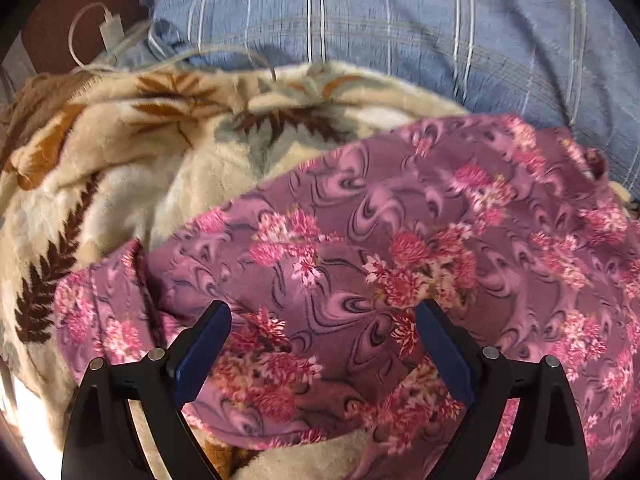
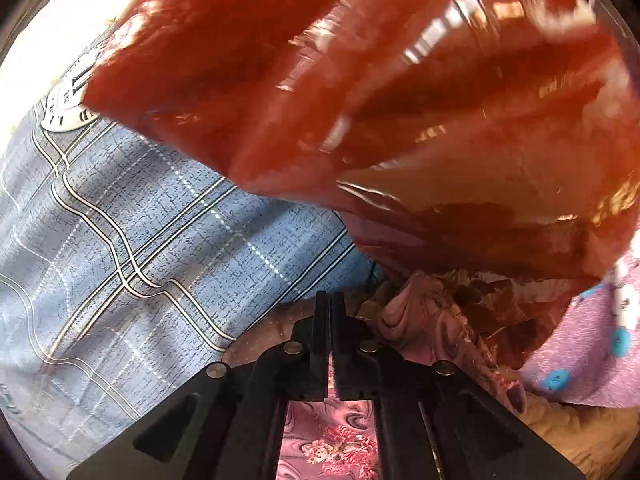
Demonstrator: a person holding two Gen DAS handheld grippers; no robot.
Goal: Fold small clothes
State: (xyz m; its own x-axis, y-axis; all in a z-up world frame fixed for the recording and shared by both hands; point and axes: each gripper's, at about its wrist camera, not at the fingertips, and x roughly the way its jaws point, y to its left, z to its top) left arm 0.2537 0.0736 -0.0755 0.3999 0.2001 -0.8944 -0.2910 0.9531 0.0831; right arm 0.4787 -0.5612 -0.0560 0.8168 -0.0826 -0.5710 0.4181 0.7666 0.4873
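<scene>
**A:** What is closest to the cameras?

**B:** In the left wrist view, the left gripper (image 1: 324,332) hangs with its jaws wide apart over a purple floral garment (image 1: 360,264). The fingers carry blue pads (image 1: 204,352), and nothing is pinched between them. In the right wrist view, the right gripper (image 2: 330,320) has its black fingers pressed together; the same purple floral cloth shows beneath it, but I cannot tell whether any cloth is caught between the tips.

**A:** Where does the garment lie?

**B:** It is spread on a cream plush blanket (image 1: 132,184) patterned with brown and orange leaves, which sits on a bed. Just beyond the right gripper's tips, an edge of the garment is bunched up.

**A:** And further out?

**B:** A blue bedsheet (image 2: 140,240) with white crossing lines covers the bed. Above the right gripper a large red-orange cloth (image 2: 360,92), blurred and glowing with light behind it, fills the upper part of the view. At the right edge is a lilac fabric with blue dots (image 2: 592,360).

**A:** Any writing to read?

**B:** A round clock-like print with tick marks (image 2: 68,108) sits on the sheet, too blurred to read. A white charger with its cable (image 1: 110,32) lies at the far left, by a dark reddish surface.
</scene>
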